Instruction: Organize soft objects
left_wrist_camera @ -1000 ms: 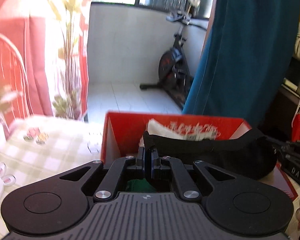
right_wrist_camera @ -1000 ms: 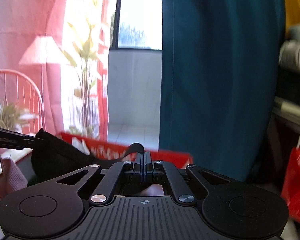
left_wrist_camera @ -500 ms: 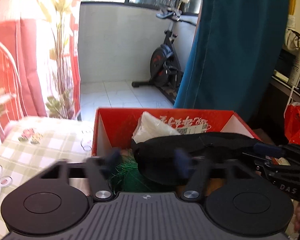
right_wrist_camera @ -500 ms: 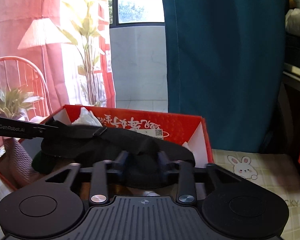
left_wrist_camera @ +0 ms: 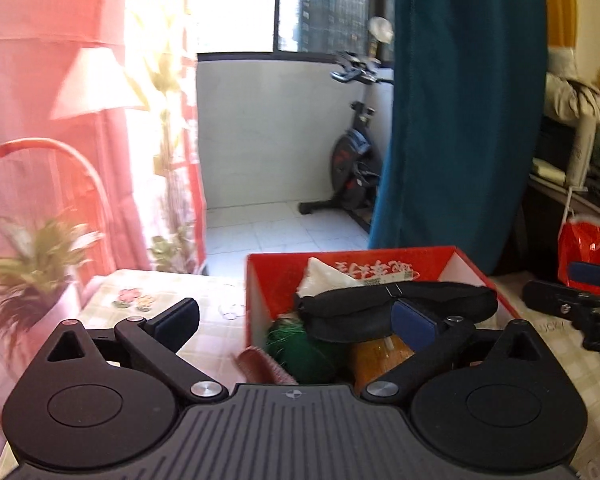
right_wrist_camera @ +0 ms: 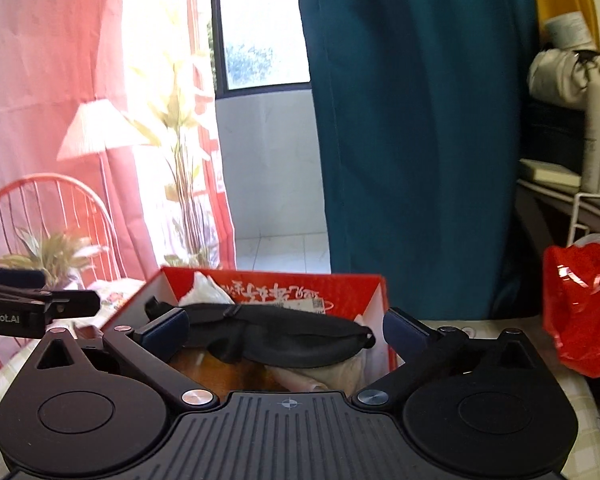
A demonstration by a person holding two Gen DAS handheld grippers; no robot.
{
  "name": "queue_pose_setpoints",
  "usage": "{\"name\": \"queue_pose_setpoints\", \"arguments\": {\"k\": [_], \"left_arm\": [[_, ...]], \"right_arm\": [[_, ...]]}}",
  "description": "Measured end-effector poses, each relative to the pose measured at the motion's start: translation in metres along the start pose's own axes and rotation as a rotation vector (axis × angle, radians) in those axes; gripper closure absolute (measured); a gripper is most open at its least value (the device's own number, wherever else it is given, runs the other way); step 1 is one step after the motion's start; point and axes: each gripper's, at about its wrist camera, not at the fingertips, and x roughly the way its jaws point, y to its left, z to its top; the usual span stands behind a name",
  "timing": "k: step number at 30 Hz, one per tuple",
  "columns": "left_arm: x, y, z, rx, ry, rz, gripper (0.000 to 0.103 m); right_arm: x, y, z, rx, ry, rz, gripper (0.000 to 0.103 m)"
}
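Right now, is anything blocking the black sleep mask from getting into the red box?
No. The black sleep mask already lies in the red box, on top of the other things. Both grippers have just opened, with nothing gripped between their fingers.

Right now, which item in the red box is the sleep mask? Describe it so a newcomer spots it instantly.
Find the red cardboard box on the checked tablecloth, in front of the teal curtain. The sleep mask lies across the top of the pile inside it. It is the only black item, long and padded with a thin strap, while its neighbours are white, green and orange.
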Motion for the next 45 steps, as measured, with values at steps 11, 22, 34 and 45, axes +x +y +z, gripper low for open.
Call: {"name": "queue_pose_setpoints", "arguments": {"k": [11,22,34,45], "left_arm": [[-0.097,-0.010,0.005,-0.032,-0.068,0.039,0.000],[-0.187,-0.025,-0.003,-0.032,-0.108,0.080,0.000],[-0.224,-0.037,-0.013,-0.012,-0.143,0.165,0.000],[-0.233,-0.031,-0.015,-0.040,-0.143,0.174,0.000]], "right_arm": [[-0.096,0.011,0.003,0.073,-0.078,-0.044,0.000],[-0.195,0.039,0.013,0.038,-0.175,0.005,0.000],[-0.233,0.053,0.010,0.042,-0.183,-0.021,0.000],[-0.231,0.061,0.007,0.024,-0.168,-0.018,0.000]]}}
